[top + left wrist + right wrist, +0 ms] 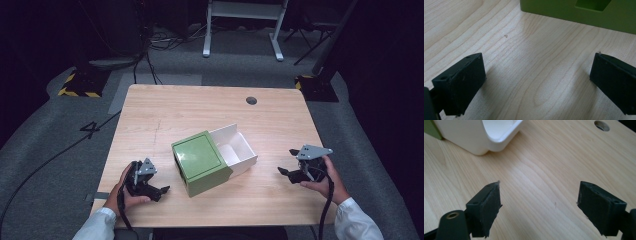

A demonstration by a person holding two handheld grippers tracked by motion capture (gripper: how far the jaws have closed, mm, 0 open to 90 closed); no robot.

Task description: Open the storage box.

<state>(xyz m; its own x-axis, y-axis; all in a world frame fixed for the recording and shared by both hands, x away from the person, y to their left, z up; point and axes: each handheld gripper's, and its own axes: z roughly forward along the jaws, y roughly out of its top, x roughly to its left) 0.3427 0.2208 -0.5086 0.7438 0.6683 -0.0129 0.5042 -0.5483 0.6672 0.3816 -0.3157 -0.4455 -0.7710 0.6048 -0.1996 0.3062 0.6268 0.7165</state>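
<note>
Near edge of the worktop (150, 115): the person's two hands are resting low, one at each near corner. The left tool (161, 190) is sitting with its jaws spread wide and nothing between them; in the left gripper view the left tool (536, 82) is framing bare wood, with the green wall just beyond. The right tool (286, 172) is likewise gaping and holding nothing; in the right gripper view the right tool (539, 205) is pointing at bare wood, the white drawer's rounded corner lying ahead of it.

Middle: the green box (200, 162) is standing between the two tools, apart from both, turned at an angle. Its white drawer (235, 147) is sticking out toward the far right, pulled well out and looking empty as far as the high view is showing. A rectangular cut-out (592, 4) is showing in the green wall facing the left tool.

Far: a round cable hole (251, 100) is sitting near the far edge of the worktop.

Progress, as a judgement: the drawer is standing open and neither tool is touching the box, so either the opening is finished or the closing is not yet begun. Whichever is intended, the tools are having to close the gap to the box first.

Writing: no brand or label is readable on the box; a "4" (92, 129) is marked on the floor to the left.
</note>
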